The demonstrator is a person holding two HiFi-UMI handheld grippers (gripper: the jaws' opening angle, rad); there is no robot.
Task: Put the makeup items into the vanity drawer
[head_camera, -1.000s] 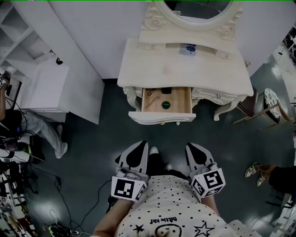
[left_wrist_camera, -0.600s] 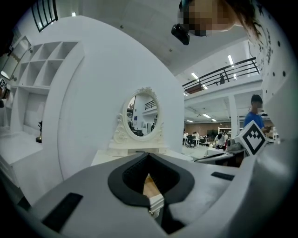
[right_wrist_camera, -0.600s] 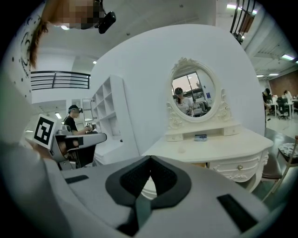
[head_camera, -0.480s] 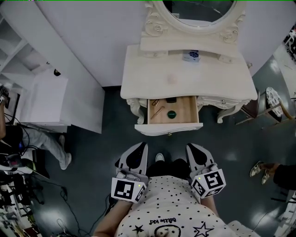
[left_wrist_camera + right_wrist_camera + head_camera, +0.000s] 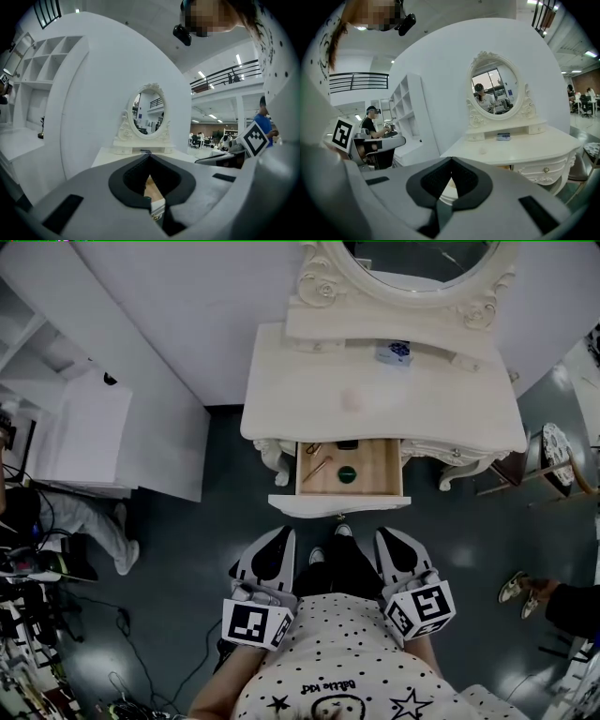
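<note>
The white vanity [image 5: 450,409] stands ahead of me under its oval mirror [image 5: 422,263]. Its wooden drawer [image 5: 375,482] is pulled open. In it lie a green round item [image 5: 347,473], a thin brush [image 5: 319,468], a small black item [image 5: 347,443] and a gold piece [image 5: 312,448]. On the tabletop sit a pale round item [image 5: 352,400] and a small blue-and-white box [image 5: 394,352]. My left gripper [image 5: 284,534] and right gripper [image 5: 386,534] are held close to my body, short of the drawer front. Both are shut and empty, as seen in the left gripper [image 5: 149,154] and right gripper [image 5: 451,159] views.
A white shelf cabinet [image 5: 84,427] stands left of the vanity. A chair [image 5: 553,451] is at its right. A person's legs [image 5: 84,517] show at the left and another person's feet [image 5: 516,585] at the right. Cables [image 5: 56,652] lie on the dark floor at lower left.
The vanity and open drawer have shifted down and right in my view, so I stand slightly closer. Both grippers stay shut at my body.
</note>
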